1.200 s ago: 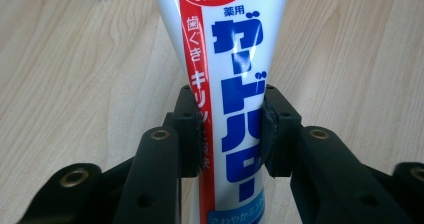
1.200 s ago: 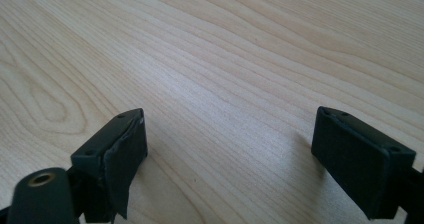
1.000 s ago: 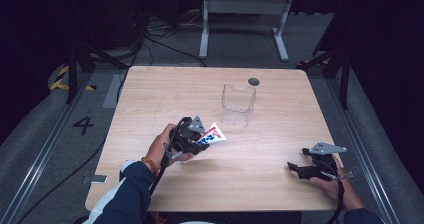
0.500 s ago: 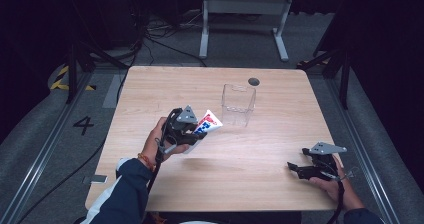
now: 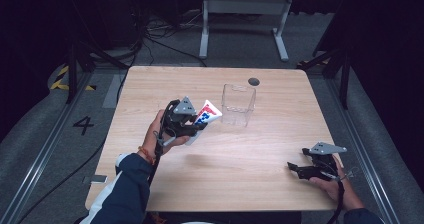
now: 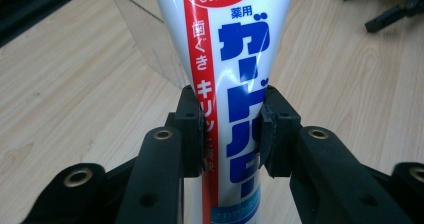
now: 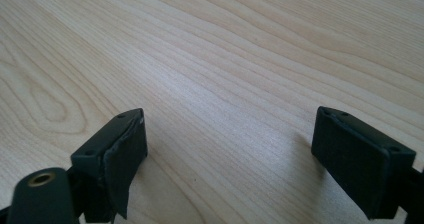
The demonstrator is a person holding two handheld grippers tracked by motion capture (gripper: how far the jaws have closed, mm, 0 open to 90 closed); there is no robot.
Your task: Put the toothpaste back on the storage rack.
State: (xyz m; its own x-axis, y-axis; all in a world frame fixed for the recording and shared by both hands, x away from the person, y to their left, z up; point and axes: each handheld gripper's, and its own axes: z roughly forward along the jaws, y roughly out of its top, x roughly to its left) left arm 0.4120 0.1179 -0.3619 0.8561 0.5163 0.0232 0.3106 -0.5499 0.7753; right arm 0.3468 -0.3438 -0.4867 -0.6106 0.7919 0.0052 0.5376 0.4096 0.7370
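Observation:
A white toothpaste tube (image 5: 207,113) with red and blue print is held above the table's middle by my left gripper (image 5: 196,125). Seen from the left gripper view, both pads (image 6: 192,134) press on the tube (image 6: 235,59), whose far end points at the clear plastic box (image 6: 145,29). In the high view that clear box (image 5: 238,104) stands just right of the tube. My right gripper (image 5: 296,168) rests near the table's front right corner, and its jaws stand wide apart over bare wood (image 7: 230,149).
The wooden table (image 5: 150,89) has a small dark round hole (image 5: 253,81) near its far edge, behind the box. Metal stand legs and cables lie on the dark floor beyond the table. The other gripper shows far off at the top right (image 6: 385,4).
My left gripper has risen and moved away from me and to the right with the toothpaste tube, closer to the clear box. The right gripper has stayed put.

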